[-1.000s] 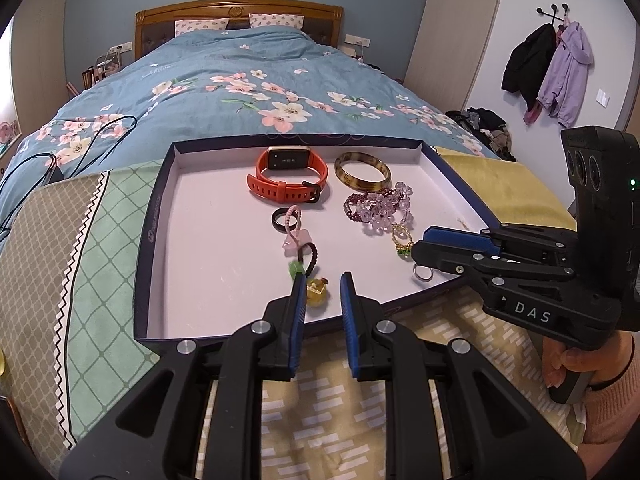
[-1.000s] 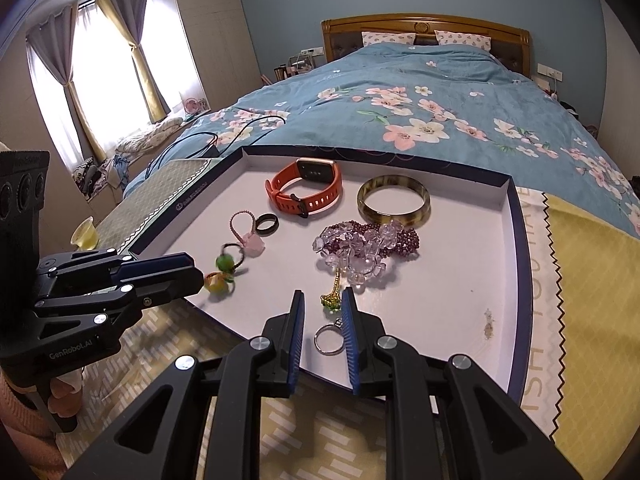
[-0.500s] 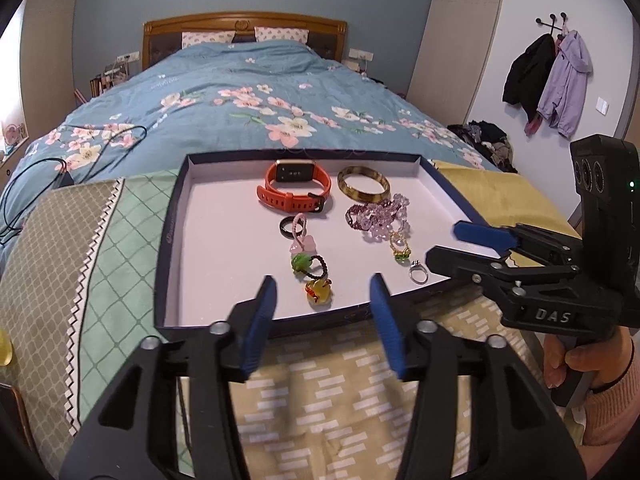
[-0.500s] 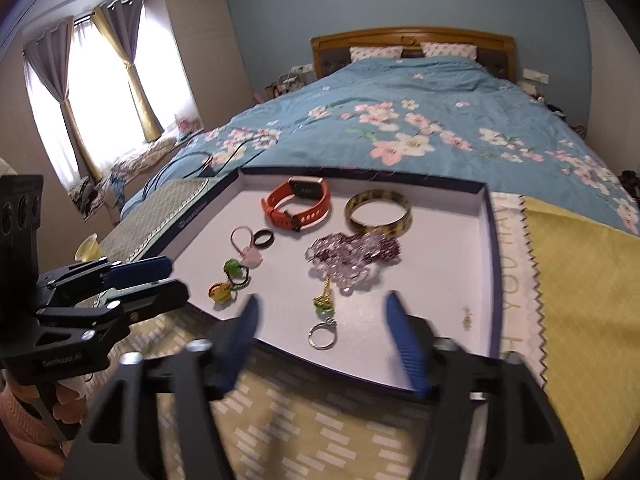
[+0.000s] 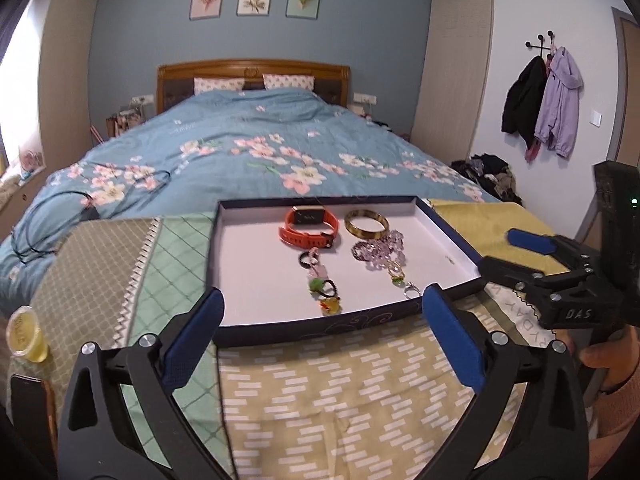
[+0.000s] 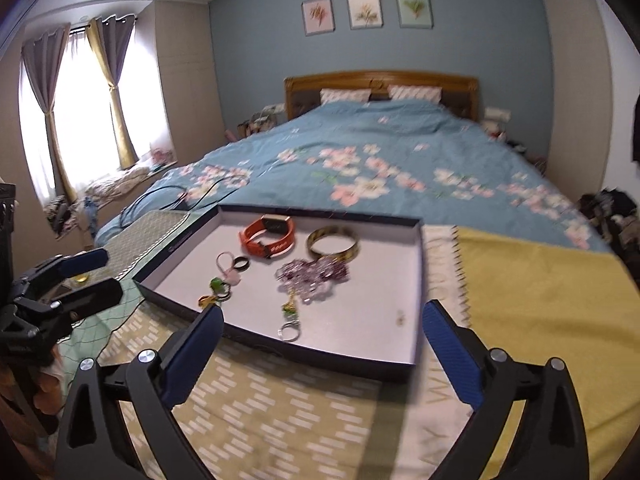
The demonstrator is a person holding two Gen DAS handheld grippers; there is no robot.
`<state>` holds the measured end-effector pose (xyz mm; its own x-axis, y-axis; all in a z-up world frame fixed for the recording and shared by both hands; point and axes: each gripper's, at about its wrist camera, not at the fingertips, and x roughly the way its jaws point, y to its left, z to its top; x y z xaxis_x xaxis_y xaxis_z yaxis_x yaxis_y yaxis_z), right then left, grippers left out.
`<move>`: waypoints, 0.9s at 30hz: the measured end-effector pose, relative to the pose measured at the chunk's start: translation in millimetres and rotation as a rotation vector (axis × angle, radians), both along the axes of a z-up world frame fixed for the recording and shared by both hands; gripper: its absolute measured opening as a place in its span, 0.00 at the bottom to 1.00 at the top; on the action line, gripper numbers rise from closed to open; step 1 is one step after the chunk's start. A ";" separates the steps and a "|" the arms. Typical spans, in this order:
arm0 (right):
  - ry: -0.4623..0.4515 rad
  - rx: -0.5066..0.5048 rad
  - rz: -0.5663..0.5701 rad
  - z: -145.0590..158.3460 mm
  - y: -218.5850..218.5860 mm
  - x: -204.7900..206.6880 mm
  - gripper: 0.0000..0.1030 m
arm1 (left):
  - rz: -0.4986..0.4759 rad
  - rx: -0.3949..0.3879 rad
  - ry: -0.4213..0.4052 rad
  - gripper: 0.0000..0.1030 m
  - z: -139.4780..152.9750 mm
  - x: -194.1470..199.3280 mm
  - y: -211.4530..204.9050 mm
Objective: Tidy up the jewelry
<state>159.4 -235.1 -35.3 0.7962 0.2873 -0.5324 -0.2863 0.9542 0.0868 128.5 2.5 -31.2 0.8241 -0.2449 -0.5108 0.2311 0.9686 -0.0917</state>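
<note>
both grippers hang over the patterned blanket at the foot of the bed, just short of the near edge of the tray, angled down toward it. the left gripper has just been opening and its fingers now stand wide with nothing between them, only blanket and tray edge showing in the gap. same with the right gripper: its jaws have just been opening too, spread wide and empty, and in the left view you can see it off to the right with a hand around its handle. the jewelry all lies inside the shallow dark-rimmed tray with a pale floor. at the back there's an orange watch and next to it a gold bangle. in front of the bangle is a heap of purple bead bracelets, with a little green charm and a silver ring trailing toward the near rim. in the middle a black ring with a pink loop, then a green and yellow charm string running forward. right view is a bit blurry.
</note>
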 end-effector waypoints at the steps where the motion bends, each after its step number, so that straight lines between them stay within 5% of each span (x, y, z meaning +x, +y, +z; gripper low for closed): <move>1: -0.019 -0.001 -0.012 2.7 -2.6 -5.9 0.93 | 0.005 0.003 -0.014 0.95 1.5 -5.3 0.8; 16: -0.273 -0.007 -0.108 22.5 -9.6 -69.2 0.93 | 0.088 -0.004 -0.216 0.95 28.9 -74.8 12.1; 27: -0.356 -0.028 -0.141 27.0 -6.0 -98.2 0.93 | 0.162 0.002 -0.327 0.95 44.6 -118.2 11.8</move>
